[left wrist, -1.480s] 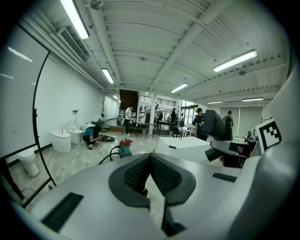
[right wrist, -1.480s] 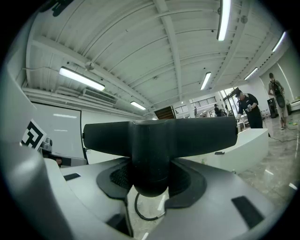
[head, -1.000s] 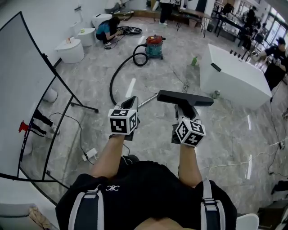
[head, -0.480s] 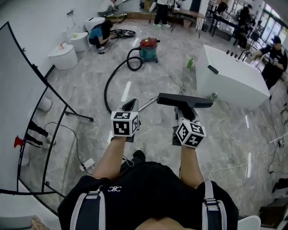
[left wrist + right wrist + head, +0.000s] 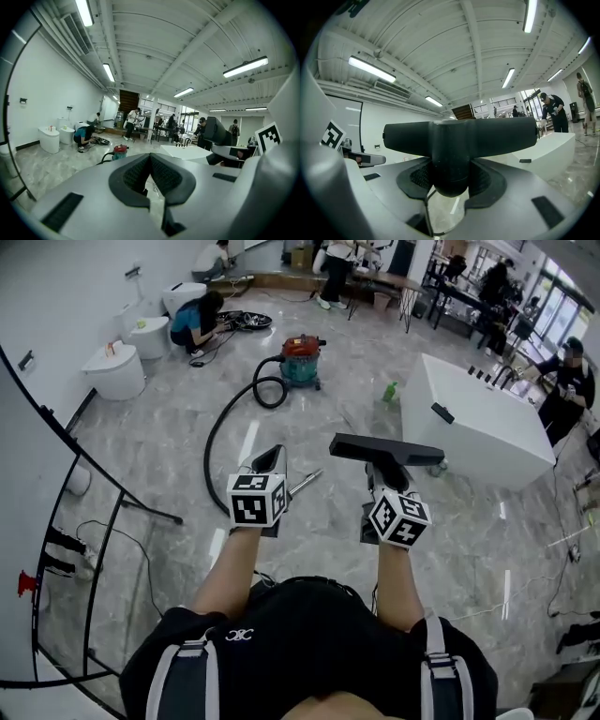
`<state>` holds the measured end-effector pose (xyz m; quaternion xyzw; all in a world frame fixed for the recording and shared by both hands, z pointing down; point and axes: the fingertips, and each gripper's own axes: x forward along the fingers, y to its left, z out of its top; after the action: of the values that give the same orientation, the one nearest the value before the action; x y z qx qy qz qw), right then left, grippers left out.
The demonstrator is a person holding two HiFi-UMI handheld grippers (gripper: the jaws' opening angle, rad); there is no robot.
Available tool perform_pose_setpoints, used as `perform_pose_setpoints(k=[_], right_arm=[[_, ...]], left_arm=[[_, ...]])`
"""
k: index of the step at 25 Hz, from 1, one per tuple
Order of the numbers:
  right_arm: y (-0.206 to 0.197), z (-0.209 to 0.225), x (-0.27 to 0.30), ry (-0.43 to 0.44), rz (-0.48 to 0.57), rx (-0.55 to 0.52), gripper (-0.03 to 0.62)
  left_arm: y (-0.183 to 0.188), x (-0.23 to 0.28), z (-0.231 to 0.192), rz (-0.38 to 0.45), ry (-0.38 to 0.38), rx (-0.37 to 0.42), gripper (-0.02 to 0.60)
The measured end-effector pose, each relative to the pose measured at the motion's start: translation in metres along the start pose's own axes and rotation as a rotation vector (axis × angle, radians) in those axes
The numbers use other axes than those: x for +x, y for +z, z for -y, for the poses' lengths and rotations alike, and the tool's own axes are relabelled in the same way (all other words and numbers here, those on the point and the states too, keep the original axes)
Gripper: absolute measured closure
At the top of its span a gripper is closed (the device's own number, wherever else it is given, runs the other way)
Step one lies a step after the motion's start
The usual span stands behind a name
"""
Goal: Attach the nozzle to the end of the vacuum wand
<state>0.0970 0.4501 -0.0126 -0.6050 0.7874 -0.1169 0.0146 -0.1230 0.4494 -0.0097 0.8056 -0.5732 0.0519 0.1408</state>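
A black T-shaped nozzle [image 5: 384, 449] is clamped by its neck in my right gripper [image 5: 387, 480], its bar lying crosswise in front of me. In the right gripper view the nozzle [image 5: 459, 136] fills the jaws of that gripper [image 5: 451, 183]. My left gripper [image 5: 270, 459] is level beside it, jaws shut, and the left gripper view shows nothing between the jaws of this gripper [image 5: 150, 176]. The chrome vacuum wand [image 5: 307, 485] lies on the floor just right of the left gripper. Its black hose [image 5: 218, 427] curves back to the red and teal vacuum [image 5: 300, 357], which also shows as the vacuum [image 5: 119, 151].
A white bathtub [image 5: 478, 418] stands to the right, with a green bottle [image 5: 389, 390] beside it. Toilets [image 5: 112, 367] line the left wall and a person [image 5: 192, 320] crouches there. A black-framed panel [image 5: 94, 521] and cables sit at the left. Several people stand at the back.
I have walked forward: vacuum, hose and bathtub have slid down the view towards me. Both grippers keep the same pose, the nozzle still in the right one.
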Motion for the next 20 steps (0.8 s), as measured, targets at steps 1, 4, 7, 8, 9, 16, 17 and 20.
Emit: perform_pose_setpoints(k=[1,4,7,8,9,16,17,20], right_arm=[[0.002,-0.004,0.015,-0.001,0.004,-0.010,0.407],[0.008,-0.017,0.056,0.011,0.013,-0.020,0.407],[0.012,-0.024,0.088,0.018,0.019,-0.023,0.407],[0.011,-0.024,0.095,0.014,0.017,-0.022,0.407],[0.009,-0.022,0.102,0.010,0.011,-0.019,0.407],[-0.007,0.000,0.142,-0.027,-0.032,0.032,0.407],[-0.008,0.004,0.148,-0.030,-0.033,0.039,0.407],[-0.005,0.021,0.173,-0.035,-0.030,0.057,0.407]], left_arm=[[0.004,0.011,-0.010,-0.004,-0.001,-0.001,0.572],[0.012,0.042,-0.038,-0.021,-0.010,-0.003,0.572],[0.021,0.070,-0.059,-0.031,-0.022,-0.003,0.572],[0.022,0.079,-0.063,-0.037,-0.024,-0.005,0.572],[0.022,0.087,-0.066,-0.045,-0.026,-0.007,0.572],[0.009,0.137,-0.077,-0.122,-0.053,0.001,0.572],[0.010,0.145,-0.078,-0.129,-0.052,0.008,0.572],[0.016,0.171,-0.080,-0.134,-0.044,0.032,0.572]])
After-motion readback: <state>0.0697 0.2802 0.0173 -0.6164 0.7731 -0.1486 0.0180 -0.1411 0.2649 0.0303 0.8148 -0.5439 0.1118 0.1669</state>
